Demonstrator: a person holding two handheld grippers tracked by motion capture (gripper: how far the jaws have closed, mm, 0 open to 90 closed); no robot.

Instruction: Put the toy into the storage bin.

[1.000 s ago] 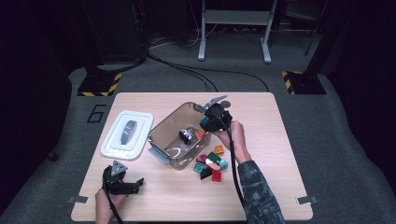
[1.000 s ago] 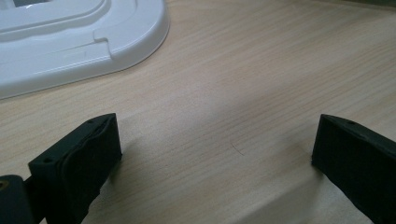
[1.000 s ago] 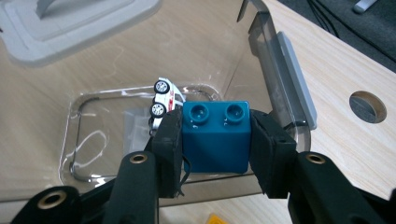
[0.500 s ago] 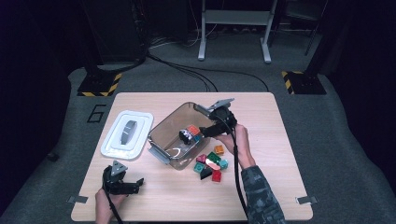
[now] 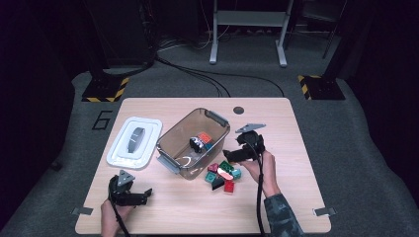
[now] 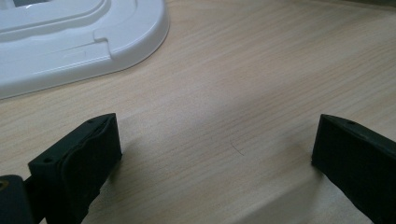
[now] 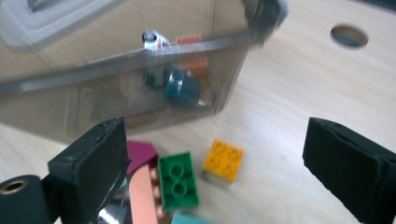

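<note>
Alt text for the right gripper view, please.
The right claw stands open and empty over loose toy bricks on the wooden table: a green brick, an orange-yellow brick, a pink one. Behind them, a clear bin holds a few pieces.

A lab or recording studio, not a home — the pale wooden table (image 5: 296,197) stands on grey carpet (image 5: 365,148) with a number marked beside it, yellow-and-black hazard-striped bases (image 5: 104,90) flank it, black cables (image 5: 197,74) trail across the floor, and a grey metal stand (image 5: 247,29) rises behind — all else dark.
</note>
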